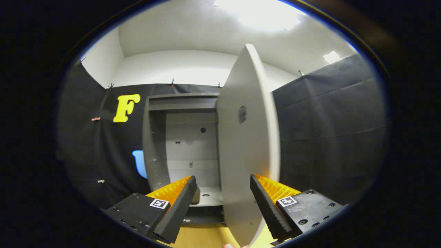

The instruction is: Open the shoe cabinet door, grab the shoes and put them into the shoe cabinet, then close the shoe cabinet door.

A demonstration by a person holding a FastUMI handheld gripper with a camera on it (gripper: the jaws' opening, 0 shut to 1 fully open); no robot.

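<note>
A booth lined with black cloth walls [330, 131] stands under a white ceiling, where a bright ceiling light [265, 13] glares above. Against the back cloth stands a grey shoe cabinet [155, 144], the landmark for everything here. Its shoe cabinet door [246, 144] is swung wide open, hinged at the cabinet's right side and turned almost edge-on toward the camera, so its inner face fills the space just right of the opening. A small dark fitting sits on that face, in the door's upper half. Inside the cabinet the pale back panel [191, 144] shows a few small holes, and the bottom shelf [210, 196] lies low in the opening, with a small hole in it. The interior that can be seen holds no shoes.

The gripper [223, 206] is in front of the cabinet with its two fingers spread well apart, clamped on nothing. The door's lower part stands in the gap between them, nearer the right finger; whether that finger touches the door cannot be told. Below the cabinet lies a yellowish wooden floor [206, 237]. A fingertip [229, 245] of a person shows at the door's bottom edge.
</note>
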